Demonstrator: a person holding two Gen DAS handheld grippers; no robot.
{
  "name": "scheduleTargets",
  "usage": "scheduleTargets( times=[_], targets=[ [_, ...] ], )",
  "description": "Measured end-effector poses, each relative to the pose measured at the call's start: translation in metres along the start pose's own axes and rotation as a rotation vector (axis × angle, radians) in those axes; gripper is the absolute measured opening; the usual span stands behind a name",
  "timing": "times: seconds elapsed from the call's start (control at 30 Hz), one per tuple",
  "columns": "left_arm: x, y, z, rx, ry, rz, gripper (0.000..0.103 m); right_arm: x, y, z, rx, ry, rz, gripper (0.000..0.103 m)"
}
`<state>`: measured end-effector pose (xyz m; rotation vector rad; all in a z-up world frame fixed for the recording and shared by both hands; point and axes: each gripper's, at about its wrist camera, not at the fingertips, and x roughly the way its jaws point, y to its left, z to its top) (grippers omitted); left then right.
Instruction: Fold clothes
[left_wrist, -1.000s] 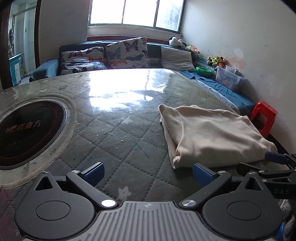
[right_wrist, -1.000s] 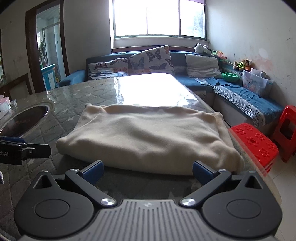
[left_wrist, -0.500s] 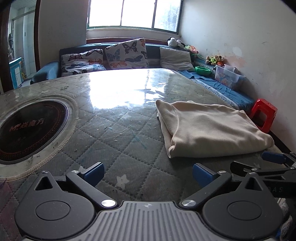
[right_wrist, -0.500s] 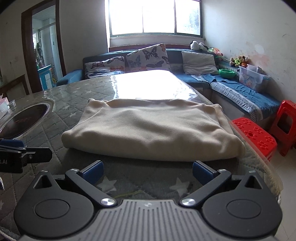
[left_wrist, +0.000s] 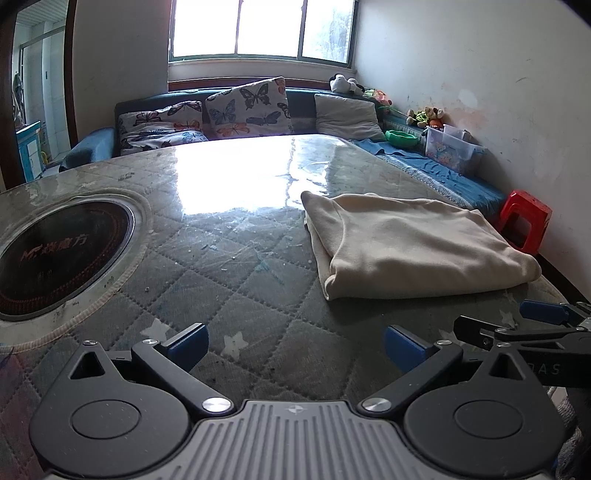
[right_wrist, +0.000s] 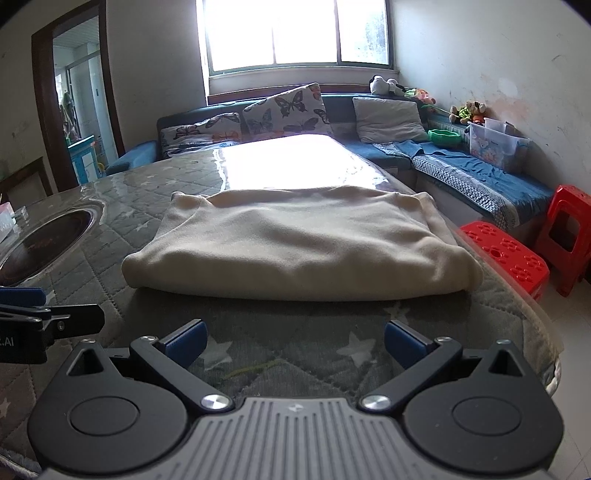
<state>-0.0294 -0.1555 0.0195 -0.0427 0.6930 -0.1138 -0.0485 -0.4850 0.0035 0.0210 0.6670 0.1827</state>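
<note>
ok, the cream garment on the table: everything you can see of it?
The cream garment looks like soft, fleecy knit, plain and unprinted. It lies folded into a flat, roughly rectangular stack of layers, with rounded fold edges toward the cameras and a few shallow wrinkles on top. It rests on the quilted star-print table cover, near the table's right edge. Both grippers are open and clear of it; nothing else touches it.

- Daylight pours through the blown-out window (right_wrist: 295, 35), leaving the room dimmer.
- Strong glare whitens the far tabletop (left_wrist: 236, 173).
- Fisheye bends edges; corners vignette black.
</note>
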Motion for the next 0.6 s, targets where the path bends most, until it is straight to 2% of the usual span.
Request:
scheduleTargets(
  times=[0.6],
  targets=[
    [-0.0024,-0.0017,-0.0047,-0.005,0.0,0.003,0.103,-0.0028,0.0038,-0.0057,0.008,0.001,-0.001,0.103]
  ],
)
